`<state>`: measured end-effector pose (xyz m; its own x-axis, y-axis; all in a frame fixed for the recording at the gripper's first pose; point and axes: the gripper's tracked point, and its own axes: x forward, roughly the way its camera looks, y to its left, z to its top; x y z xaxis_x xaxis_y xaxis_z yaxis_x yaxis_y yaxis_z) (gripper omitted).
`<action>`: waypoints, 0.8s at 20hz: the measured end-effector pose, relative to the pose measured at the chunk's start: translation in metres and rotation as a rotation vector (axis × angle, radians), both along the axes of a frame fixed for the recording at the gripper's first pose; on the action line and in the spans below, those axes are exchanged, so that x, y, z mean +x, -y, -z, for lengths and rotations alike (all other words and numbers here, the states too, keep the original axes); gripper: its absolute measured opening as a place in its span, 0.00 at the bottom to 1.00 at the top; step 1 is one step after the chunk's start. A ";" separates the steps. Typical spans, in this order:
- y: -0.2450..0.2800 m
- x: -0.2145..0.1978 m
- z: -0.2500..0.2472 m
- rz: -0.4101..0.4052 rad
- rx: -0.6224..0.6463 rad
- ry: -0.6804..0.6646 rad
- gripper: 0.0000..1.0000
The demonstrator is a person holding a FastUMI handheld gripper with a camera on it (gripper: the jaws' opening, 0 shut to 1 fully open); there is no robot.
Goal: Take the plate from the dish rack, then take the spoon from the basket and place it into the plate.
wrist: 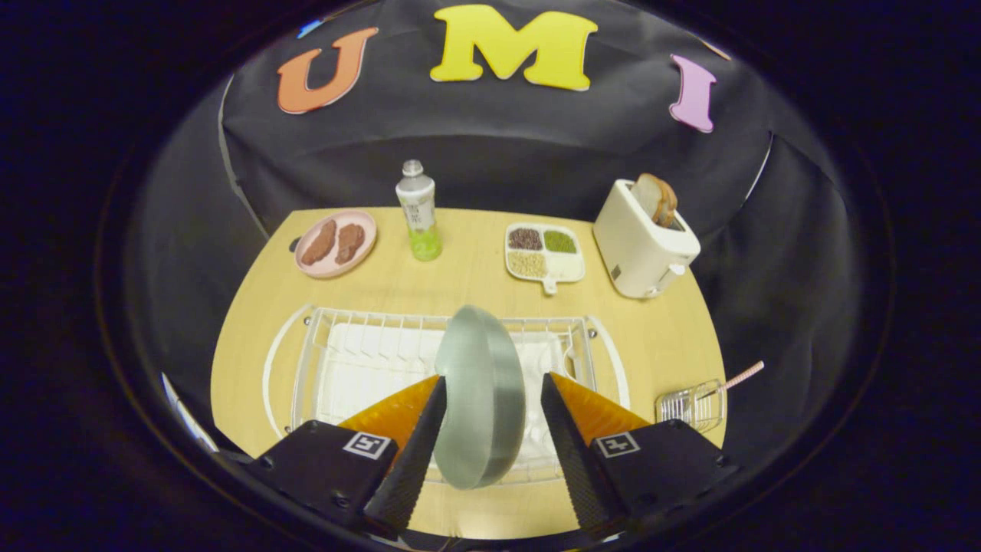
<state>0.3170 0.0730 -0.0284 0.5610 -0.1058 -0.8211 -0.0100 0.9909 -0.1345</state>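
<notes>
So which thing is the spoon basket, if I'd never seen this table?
Start at the white wire dish rack where the grey plate stands on edge between the gripper fingers. Beside the rack, beyond the right finger, sits the small wire basket. A pink-handled spoon pokes out of it.

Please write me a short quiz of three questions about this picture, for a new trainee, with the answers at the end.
1. True or false: the gripper has its fingers wide apart, with the grey-green plate standing on edge between them in the white wire dish rack.
2. What lies in the small wire basket beside the rack? A) a fork B) a spoon with a pink handle C) a knife
3. Fill in: the bread slices stick out of the white ____.

Key: 1. True; whether either finger touches the plate cannot be told. 2. B. 3. toaster.
</notes>
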 end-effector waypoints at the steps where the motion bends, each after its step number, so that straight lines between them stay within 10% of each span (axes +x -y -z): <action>1: 0.002 0.000 0.007 0.004 -0.032 -0.059 0.76; 4: 0.002 0.000 0.016 0.032 -0.055 -0.138 0.68; 7: 0.008 0.000 0.017 0.076 -0.109 -0.138 0.28; 16: -0.017 -0.017 -0.008 0.123 -0.338 0.013 0.25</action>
<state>0.3003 0.0896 -0.0206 0.5374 -0.4377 -0.7208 0.1106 0.8839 -0.4543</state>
